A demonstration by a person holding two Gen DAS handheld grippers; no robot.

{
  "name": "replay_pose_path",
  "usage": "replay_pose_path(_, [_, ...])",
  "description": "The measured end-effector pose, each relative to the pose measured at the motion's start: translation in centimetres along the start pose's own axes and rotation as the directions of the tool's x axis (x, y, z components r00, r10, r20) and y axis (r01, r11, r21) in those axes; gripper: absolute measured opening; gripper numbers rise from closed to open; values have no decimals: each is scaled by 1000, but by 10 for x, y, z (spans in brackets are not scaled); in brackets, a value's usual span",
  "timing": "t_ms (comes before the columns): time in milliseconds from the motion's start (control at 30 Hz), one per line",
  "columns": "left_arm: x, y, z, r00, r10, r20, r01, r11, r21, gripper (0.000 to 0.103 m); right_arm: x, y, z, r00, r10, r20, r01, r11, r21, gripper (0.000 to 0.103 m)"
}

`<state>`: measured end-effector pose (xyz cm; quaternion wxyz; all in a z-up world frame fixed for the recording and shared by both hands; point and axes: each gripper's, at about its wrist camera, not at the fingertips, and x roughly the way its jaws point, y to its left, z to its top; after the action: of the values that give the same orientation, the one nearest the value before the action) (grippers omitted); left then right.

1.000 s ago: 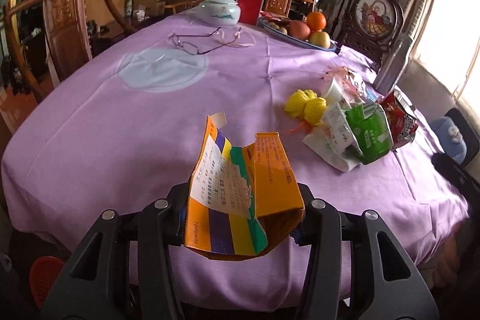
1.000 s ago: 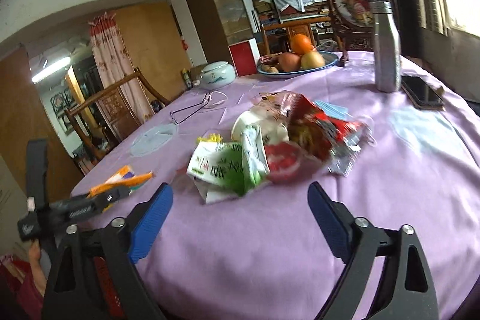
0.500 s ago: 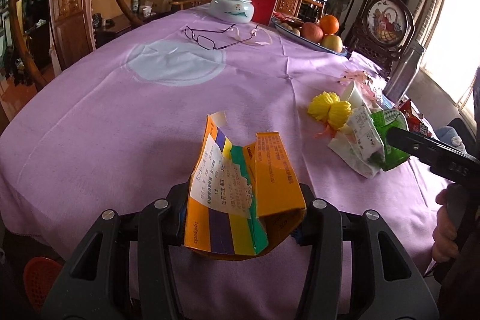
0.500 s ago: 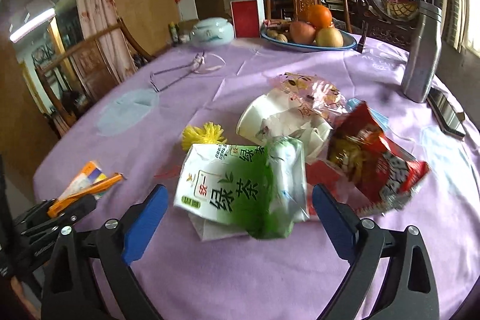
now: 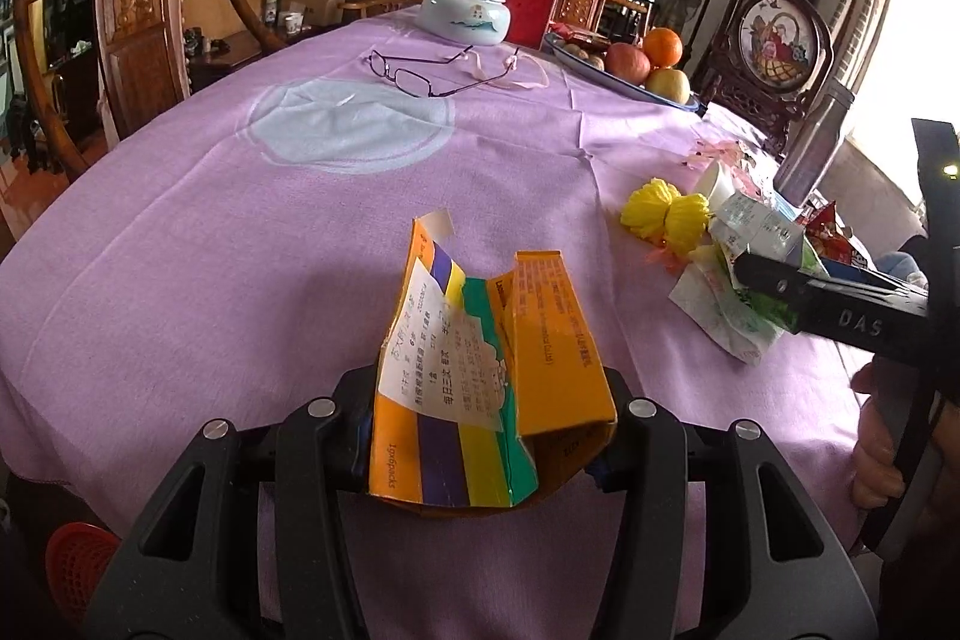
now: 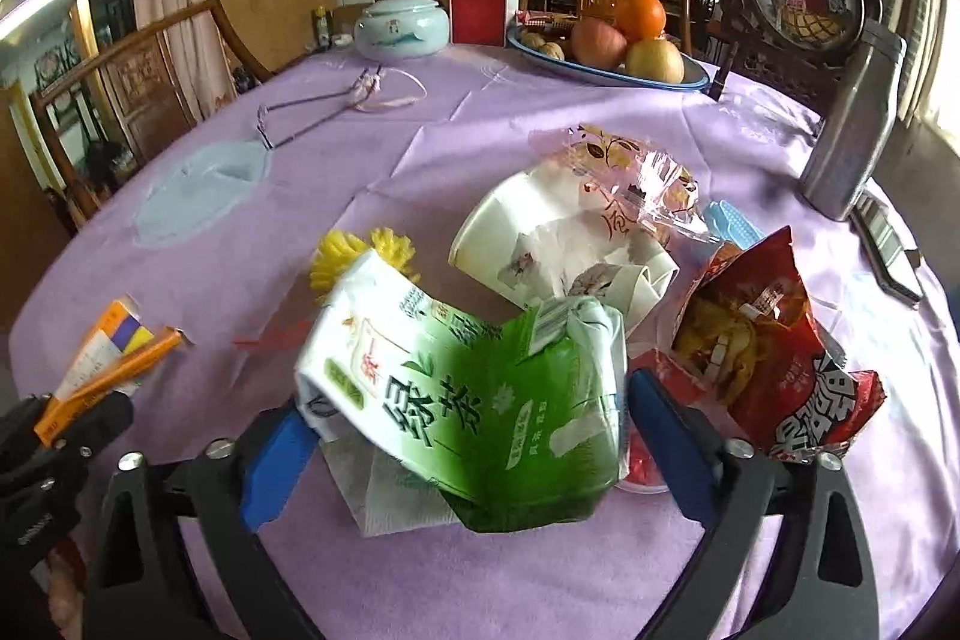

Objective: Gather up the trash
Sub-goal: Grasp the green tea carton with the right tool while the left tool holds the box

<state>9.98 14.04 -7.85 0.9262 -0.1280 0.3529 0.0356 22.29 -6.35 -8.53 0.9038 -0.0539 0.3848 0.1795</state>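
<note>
Two grippers: left gripper (image 5: 483,412) clamps the orange box (image 5: 480,388); right gripper (image 6: 468,436) (jaws wide) straddles the green tea carton (image 6: 474,394)

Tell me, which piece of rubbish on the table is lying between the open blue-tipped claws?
The green tea carton. It lies crumpled between the right gripper's open blue fingers; the red snack bag and white paper cup lie beyond them.

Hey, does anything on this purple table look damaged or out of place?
Yes. The green tea carton between the right hand-held gripper fingers is crushed, the paper cup lies tipped over, and the left hand-held gripper holds a torn-open orange box.
</note>
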Motion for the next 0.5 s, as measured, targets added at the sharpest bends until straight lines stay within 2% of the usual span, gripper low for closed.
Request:
replay_pose_path(67, [0,1,0,1000,-6,-3,6,1000,-11,51,-7,-1,-1,999,14,36,-14,1000,1,73])
replay_pose_path(133, [-2,3,1,1000,-16,-4,15,1000,-26,49,-16,-4,-4,997,35,74,-35,999,2,56])
replay_pose_path(167, [-4,4,1,1000,-21,-4,21,999,-38,49,-20,-5,-6,995,50,83,-51,999,5,54])
replay_pose_path(233, [-8,6,2,1000,-27,1,27,998,-51,49,-32,-8,-11,989,91,117,-94,995,16,51])
replay_pose_path(500, [-39,-1,6,998,-19,51,21,999,-42,49,-89,-20,-31,957,163,241,-180,983,47,50])
